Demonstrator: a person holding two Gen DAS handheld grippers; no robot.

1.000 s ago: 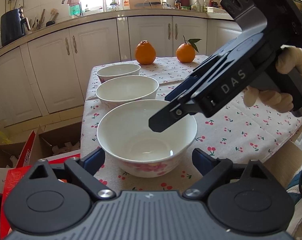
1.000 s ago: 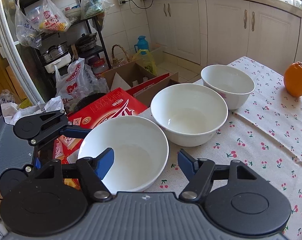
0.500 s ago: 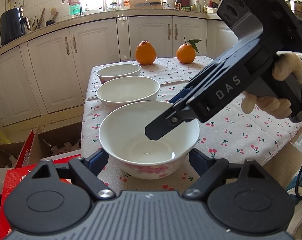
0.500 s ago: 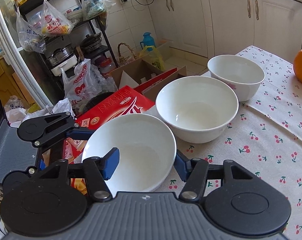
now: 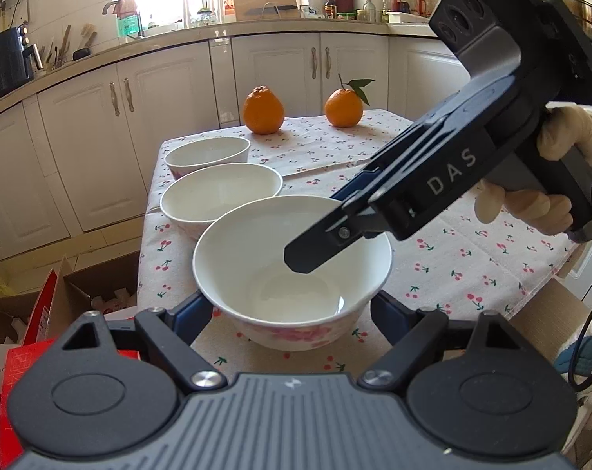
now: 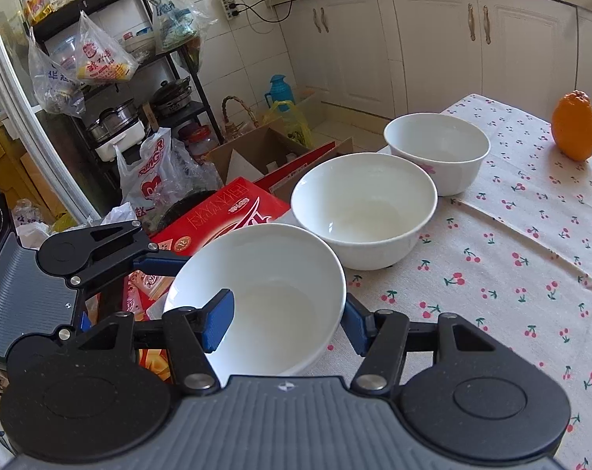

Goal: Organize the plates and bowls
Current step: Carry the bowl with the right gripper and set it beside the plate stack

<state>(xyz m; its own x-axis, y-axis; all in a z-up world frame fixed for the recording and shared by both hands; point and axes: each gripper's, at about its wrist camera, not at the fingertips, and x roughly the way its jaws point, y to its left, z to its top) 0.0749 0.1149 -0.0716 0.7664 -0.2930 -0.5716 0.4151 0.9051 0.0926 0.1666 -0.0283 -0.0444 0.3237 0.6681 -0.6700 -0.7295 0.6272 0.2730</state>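
Right wrist view: right gripper (image 6: 286, 323) clamps the nearest bowl's (image 6: 264, 274) rim, one finger (image 6: 217, 321) inside, one outside. Left gripper (image 5: 292, 313) stands wide astride that bowl, pads apart from its wall; two more bowls (image 6: 364, 211) lie beyond.

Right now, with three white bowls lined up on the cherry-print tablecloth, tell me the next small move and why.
Probably lift the nearest white ceramic bowl straight up: the right gripper has just clamped its rim, one pad inside and one outside, while the left gripper straddles it open. Then nest it in the middle white bowl.
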